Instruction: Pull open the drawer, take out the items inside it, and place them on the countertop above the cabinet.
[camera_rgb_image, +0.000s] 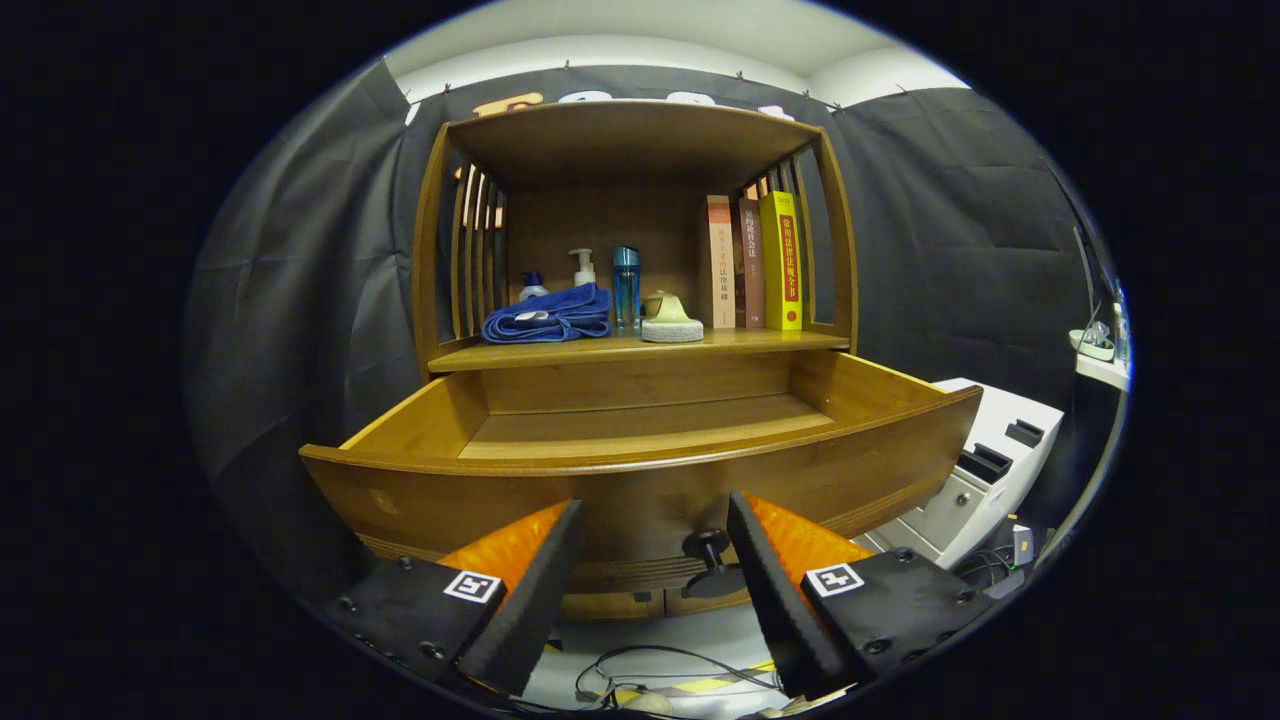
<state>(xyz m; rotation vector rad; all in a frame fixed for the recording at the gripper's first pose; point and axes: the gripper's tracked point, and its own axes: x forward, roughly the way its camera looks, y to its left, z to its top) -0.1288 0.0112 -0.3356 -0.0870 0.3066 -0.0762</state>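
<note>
While the wooden cabinet fills the far side, its drawer stands pulled out toward us, inside bare as far as it shows. On the worktop above sit three books right, a blue towel left, a blue bottle and sponge between. The fingers are spread, gripping nothing, drawer knob near the right one.

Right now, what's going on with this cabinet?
A person's handheld gripper is open in front of a wooden drawer that is pulled out. The black knob sits between the fingers, not gripped. The drawer's visible floor looks bare. A blue towel, bottles and books sit on the countertop above.
</note>
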